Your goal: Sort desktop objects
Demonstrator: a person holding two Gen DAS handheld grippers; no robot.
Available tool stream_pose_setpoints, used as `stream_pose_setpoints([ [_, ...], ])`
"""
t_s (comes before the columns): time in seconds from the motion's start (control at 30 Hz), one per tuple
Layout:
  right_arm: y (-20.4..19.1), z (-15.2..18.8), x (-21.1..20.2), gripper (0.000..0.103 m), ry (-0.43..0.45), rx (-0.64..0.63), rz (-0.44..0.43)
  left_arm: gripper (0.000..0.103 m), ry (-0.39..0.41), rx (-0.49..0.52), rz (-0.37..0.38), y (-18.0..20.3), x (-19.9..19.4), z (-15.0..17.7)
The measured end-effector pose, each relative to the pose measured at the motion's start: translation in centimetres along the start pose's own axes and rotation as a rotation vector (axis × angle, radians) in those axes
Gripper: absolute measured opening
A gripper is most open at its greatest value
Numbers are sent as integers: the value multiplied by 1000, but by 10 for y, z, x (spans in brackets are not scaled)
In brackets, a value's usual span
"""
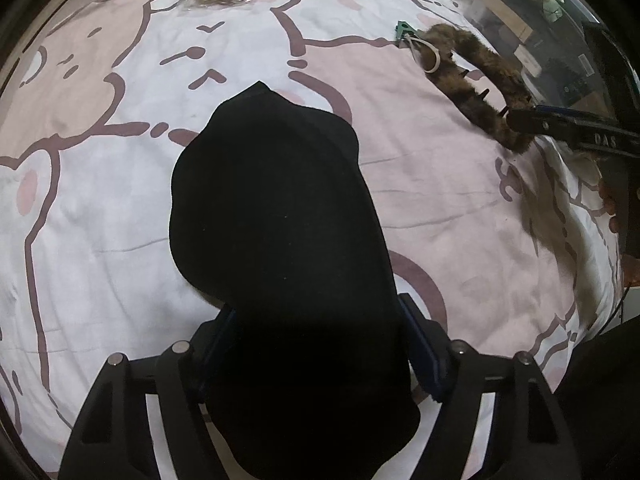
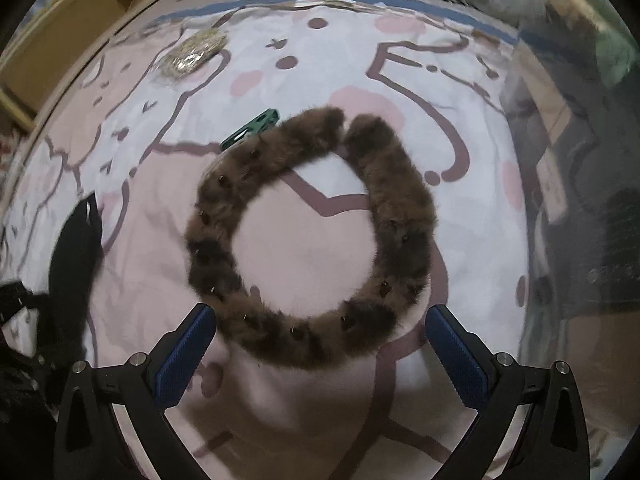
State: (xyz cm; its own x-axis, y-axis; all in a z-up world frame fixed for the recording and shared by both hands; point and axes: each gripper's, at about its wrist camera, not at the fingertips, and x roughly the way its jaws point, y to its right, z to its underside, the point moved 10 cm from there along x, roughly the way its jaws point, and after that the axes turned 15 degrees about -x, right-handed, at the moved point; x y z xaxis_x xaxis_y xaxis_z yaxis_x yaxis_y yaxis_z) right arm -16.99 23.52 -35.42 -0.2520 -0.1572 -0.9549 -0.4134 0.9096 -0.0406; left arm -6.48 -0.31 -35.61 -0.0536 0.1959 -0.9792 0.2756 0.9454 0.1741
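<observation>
Right gripper (image 2: 320, 364) is wide open, holding nothing, its blue pads flanking the near arc of the brown fuzzy horseshoe-shaped headband (image 2: 308, 240) at frame centre. It looks light, springy and slippery-furred, so I'd pinch that bottom arc. Left gripper (image 1: 316, 344) straddles a soft black fabric sock (image 1: 272, 240); can't tell if it's squeezing.

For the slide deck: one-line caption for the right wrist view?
Open right gripper poised over a furry brown headband on a cartoon-print bedsheet.

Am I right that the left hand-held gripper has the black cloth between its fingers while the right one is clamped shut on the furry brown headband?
Not quite. The right wrist view shows the right hand-held gripper open, its fingers apart either side of the furry brown headband without pressing it. The left hand-held gripper does have the black cloth between its fingers.
</observation>
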Motion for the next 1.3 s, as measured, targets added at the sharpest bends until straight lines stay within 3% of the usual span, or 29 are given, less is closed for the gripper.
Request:
stream_pose_setpoints([
  [0.1,0,-1,4,103,4,45,-37,75,-3,0,5,0,-1,1],
  [0.33,-4,-4,18,103,-11,44,-15,75,-5,6,4,-3,1,5],
  [0.6,7,-12,16,103,27,150,-46,75,-11,8,12,-6,-2,9],
  [1.1,3,-7,24,103,-25,82,-15,75,-15,19,14,-11,-7,21],
  [1.2,-1,-9,23,91,-24,53,-25,75,-14,15,20,-12,-10,24],
  [1.3,-7,-11,20,87,-25,19,-26,71,-10,18,26,-13,-13,27],
])
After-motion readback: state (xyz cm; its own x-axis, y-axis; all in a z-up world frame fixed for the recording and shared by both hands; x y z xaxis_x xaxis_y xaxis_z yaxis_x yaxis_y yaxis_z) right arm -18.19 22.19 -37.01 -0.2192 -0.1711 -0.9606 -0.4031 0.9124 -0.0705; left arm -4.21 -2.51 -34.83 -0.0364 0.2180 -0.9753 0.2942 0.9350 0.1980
